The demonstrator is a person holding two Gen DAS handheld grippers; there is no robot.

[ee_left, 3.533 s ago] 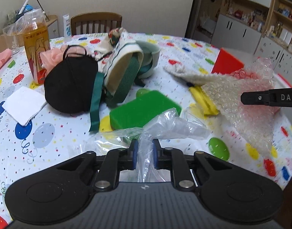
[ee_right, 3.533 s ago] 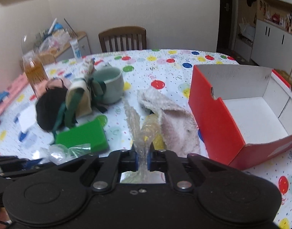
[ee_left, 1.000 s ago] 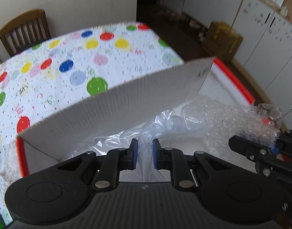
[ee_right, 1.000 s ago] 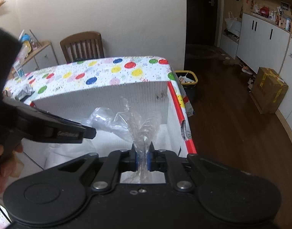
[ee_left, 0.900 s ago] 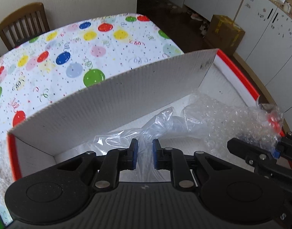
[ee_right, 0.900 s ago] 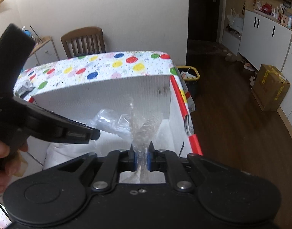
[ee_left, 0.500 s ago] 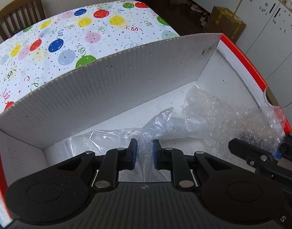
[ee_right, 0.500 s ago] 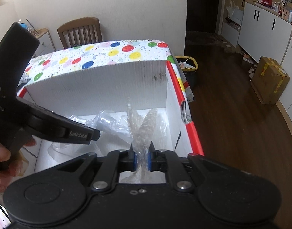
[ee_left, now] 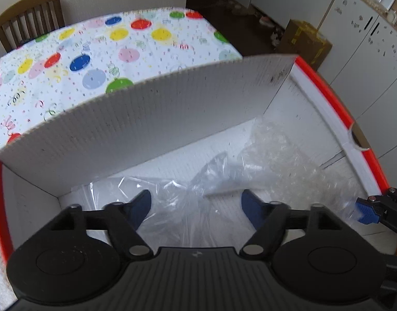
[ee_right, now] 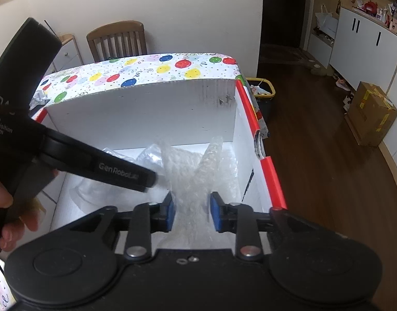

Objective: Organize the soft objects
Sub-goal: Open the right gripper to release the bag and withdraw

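Inside the red-and-white box (ee_left: 157, 119) on the worktop (ee_left: 100, 51), the left gripper (ee_left: 196, 204) now has its fingers spreading apart after pinching the clear plastic bag (ee_left: 177, 207) a moment ago, so the bag lies loose on the box floor at about 6 o'clock. The right gripper (ee_right: 192, 212) is opening too, its blue pads (ee_right: 170, 213) letting go of the bubble wrap (ee_right: 196, 173), which slumps at 3 o'clock of the bag. Both soft things look delivered, and the hands seem free to fetch more.

Table (ee_left: 100, 51) under white cloth printed with coloured balloons. Red-edged, white-walled cardboard box (ee_left: 172, 114) sits on it at the near right corner.
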